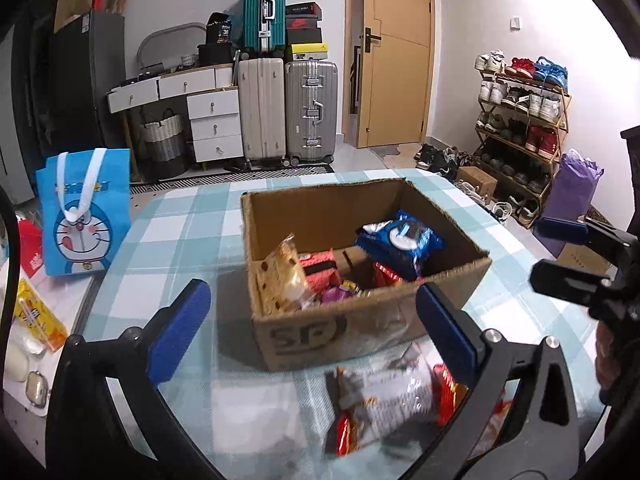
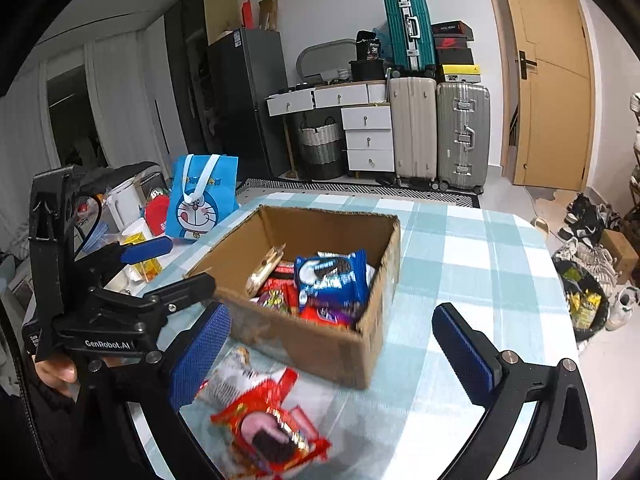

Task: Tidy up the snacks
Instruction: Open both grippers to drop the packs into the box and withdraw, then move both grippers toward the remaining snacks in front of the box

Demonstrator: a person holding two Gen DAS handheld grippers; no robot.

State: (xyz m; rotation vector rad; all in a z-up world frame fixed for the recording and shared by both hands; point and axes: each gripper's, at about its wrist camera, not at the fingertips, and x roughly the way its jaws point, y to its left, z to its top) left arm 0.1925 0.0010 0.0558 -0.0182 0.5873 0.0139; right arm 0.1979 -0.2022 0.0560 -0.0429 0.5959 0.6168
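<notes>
On the checked worktop (image 2: 480, 248) before the cardboard box (image 2: 320, 344), both grippers' fingers (image 1: 180, 332) (image 2: 464, 348) spread empty over light, crinkly, slippery snack packets (image 2: 268, 432), best pinched across their flat middles.

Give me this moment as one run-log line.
left gripper: open, empty | right gripper: open, empty | brown cardboard box: holds snacks | red snack packet and silver snack packet: on checked tablecloth

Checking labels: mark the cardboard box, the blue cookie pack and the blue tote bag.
cardboard box (image 1: 360, 332), left wrist view, front wall.
blue cookie pack (image 2: 332, 276), right wrist view, pack face.
blue tote bag (image 1: 86, 220), left wrist view, printed front.
</notes>
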